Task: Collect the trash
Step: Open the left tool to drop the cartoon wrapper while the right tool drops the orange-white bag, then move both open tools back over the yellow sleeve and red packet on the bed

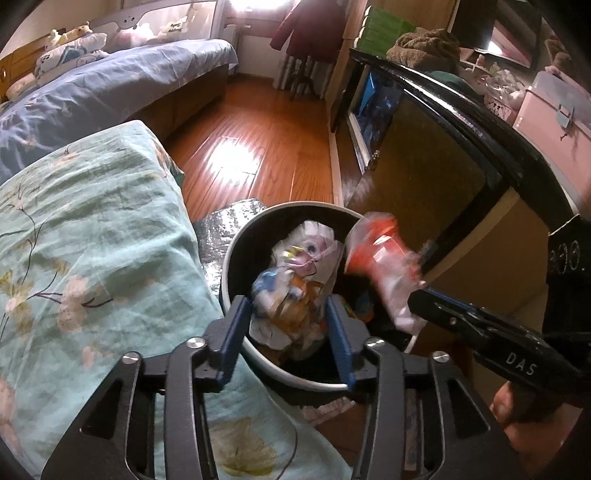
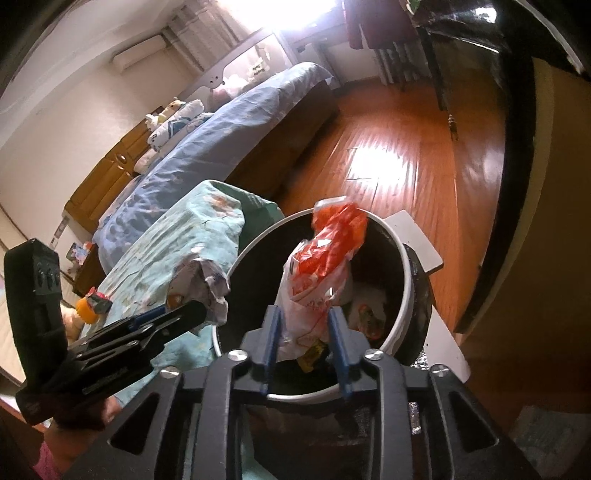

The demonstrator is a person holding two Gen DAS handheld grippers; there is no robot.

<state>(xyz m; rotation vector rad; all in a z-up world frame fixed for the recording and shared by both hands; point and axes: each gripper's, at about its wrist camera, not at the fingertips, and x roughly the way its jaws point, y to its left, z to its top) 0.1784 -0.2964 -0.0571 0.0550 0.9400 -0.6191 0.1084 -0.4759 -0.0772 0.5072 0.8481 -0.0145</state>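
In a bedroom with a wooden floor [image 1: 251, 122], crumpled paper [image 1: 291, 280] and an orange-and-white wrapper [image 2: 317, 273] are being dangled over the bin [image 2: 402, 258], each loosely between the parted pads of the left gripper [image 1: 286, 332] and right gripper [image 2: 304, 343]. Both are looking light, soft and crushable, best pinched mid-bunch.

Wood floor [image 1: 258, 122] carries white-rimmed trash bin [image 2: 406, 280] w/ silver foil sheet [image 1: 218, 236] beside it, next to floral-covered bed [image 1: 92, 229].

Blown-out window [image 2: 295, 22] glare — floor [image 1: 236, 162] sheen, fisheye-bent edges (falling wrappers blurred).
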